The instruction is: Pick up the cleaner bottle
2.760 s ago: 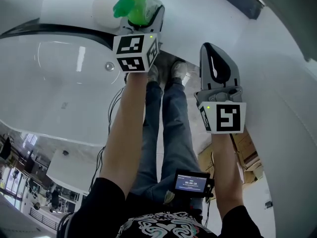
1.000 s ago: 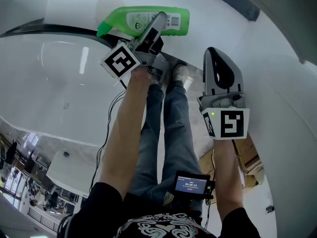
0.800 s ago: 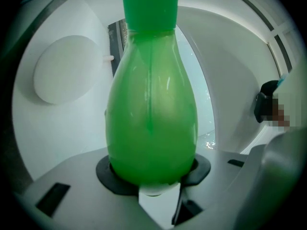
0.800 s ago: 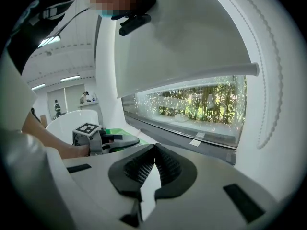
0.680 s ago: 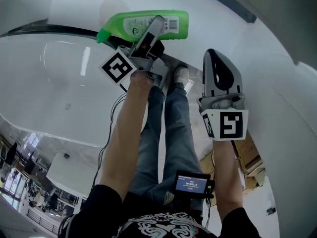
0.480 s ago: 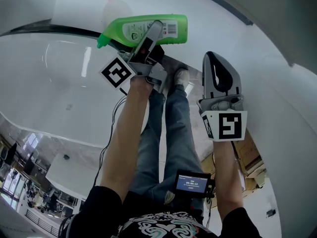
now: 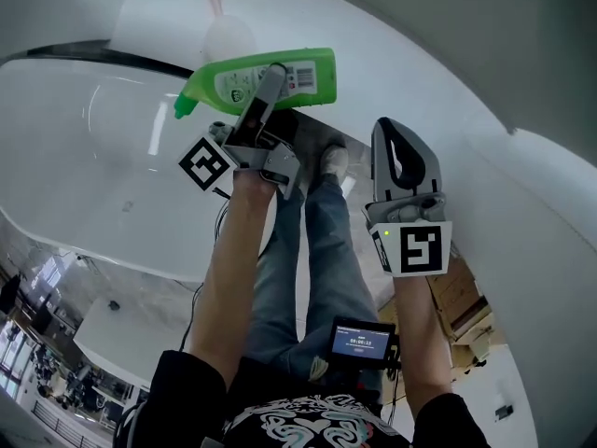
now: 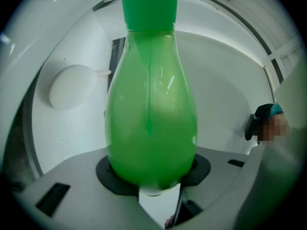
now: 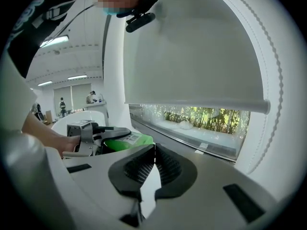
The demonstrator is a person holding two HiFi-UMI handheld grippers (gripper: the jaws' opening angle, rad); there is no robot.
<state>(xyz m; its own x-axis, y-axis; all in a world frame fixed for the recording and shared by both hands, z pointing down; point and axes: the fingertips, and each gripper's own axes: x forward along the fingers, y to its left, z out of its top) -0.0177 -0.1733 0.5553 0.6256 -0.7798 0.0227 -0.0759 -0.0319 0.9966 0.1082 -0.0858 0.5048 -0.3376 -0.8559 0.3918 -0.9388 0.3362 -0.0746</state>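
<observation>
The green cleaner bottle (image 7: 256, 77) lies sideways in the air above the tub's corner, cap to the left. My left gripper (image 7: 270, 77) is shut on its body. In the left gripper view the bottle (image 8: 151, 114) fills the middle, with its green cap (image 8: 148, 6) at the top and the dark pads pressed on its sides. My right gripper (image 7: 394, 133) hovers to the right, apart from the bottle, shut with nothing in it. Its ribbed pads (image 9: 165, 164) meet, and the bottle (image 9: 125, 143) shows at the left behind them.
A white bathtub (image 7: 103, 166) with a dark rim band curves at the left. A round white object (image 7: 229, 35) on a pink stick stands behind the bottle. The person's legs and a small screen device (image 7: 362, 342) are below. A window with a lowered blind (image 9: 192, 56) faces the right gripper.
The bottle, upright under the left gripper in the earliest frame, now lies sideways and has been lifted off the tub's ledge. Both grippers have risen; the right one stays shut.
</observation>
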